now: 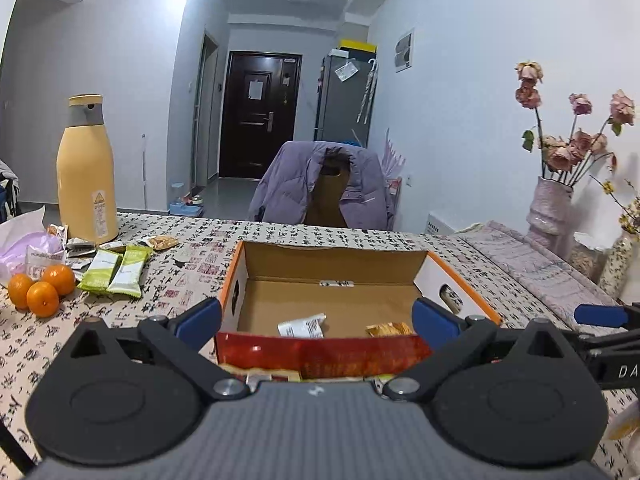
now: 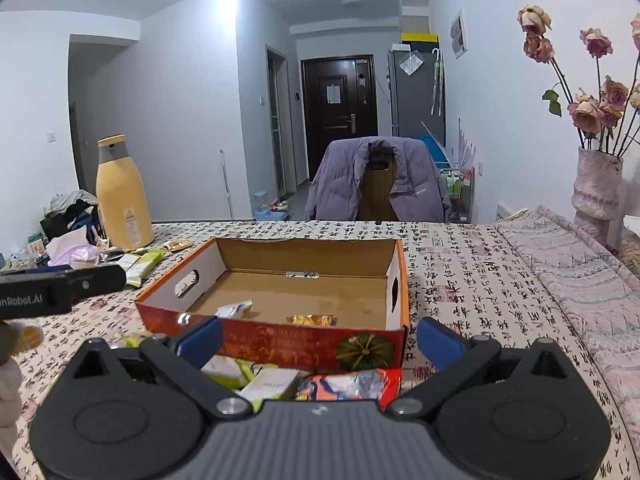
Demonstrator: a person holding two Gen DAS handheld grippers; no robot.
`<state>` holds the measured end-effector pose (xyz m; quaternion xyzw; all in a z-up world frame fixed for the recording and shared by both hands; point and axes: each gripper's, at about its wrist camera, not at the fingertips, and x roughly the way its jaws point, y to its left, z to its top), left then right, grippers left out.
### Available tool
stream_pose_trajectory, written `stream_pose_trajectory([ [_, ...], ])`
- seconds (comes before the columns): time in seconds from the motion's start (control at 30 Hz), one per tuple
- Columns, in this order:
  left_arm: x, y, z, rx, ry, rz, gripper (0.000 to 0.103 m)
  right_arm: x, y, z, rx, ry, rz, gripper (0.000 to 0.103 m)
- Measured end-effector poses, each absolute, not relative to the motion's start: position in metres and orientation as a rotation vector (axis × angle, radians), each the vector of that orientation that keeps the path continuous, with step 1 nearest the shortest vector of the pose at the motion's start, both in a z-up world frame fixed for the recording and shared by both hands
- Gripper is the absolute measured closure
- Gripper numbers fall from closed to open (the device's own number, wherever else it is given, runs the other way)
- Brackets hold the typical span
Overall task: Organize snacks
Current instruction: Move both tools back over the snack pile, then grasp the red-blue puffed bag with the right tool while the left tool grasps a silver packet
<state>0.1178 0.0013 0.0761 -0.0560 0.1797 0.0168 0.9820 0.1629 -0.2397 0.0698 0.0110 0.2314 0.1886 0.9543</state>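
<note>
Left wrist view first: my left gripper (image 1: 316,320) hangs just short of the near wall of the cardboard box (image 1: 460,280), its blue-padded jaws spread wide with nothing between them. The box sits open-topped on the patterned tablecloth (image 1: 192,248), straight ahead at twelve o'clock. On its floor lie two snacks: a white packet (image 1: 302,326) slightly left of centre and a golden packet (image 1: 388,329) to its right, apart from each other. Out at ten o'clock, two green bars (image 1: 116,271) lie side by side, touching, with three oranges (image 1: 42,290) clustered just left of them and a tall yellow flask (image 1: 86,176) standing upright behind. More small wrappers (image 1: 162,242) are scattered beside the flask's base.

From the right wrist view, my right gripper (image 2: 318,340) is likewise wide open and empty, held low before the box's red front wall (image 2: 280,340). Directly beneath it, at six o'clock, a heap of snacks (image 2: 272,380) rests against that wall (pale green-and-white packs on the left, a red-and-orange pack on the right). My other gripper's black arm (image 2: 60,286) pokes in at nine o'clock. Dried roses in a vase (image 2: 596,188) stand at two o'clock, and a purple jacket (image 2: 348,184) drapes a chair beyond the table.
</note>
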Motion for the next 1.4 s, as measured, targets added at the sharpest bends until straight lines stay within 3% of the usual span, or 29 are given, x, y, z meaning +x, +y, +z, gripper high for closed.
stream_pose_trajectory([
  [0.67,0.058,0.037,0.012,-0.133,0.379,0.044,0.000,0.098,-0.251,0.017,0.033,0.466,0.347,0.000],
  [1.4,0.049,0.053,0.005,-0.125,0.389,0.052,0.000,0.170,-0.220,0.001,-0.047,0.628,0.237,0.001],
])
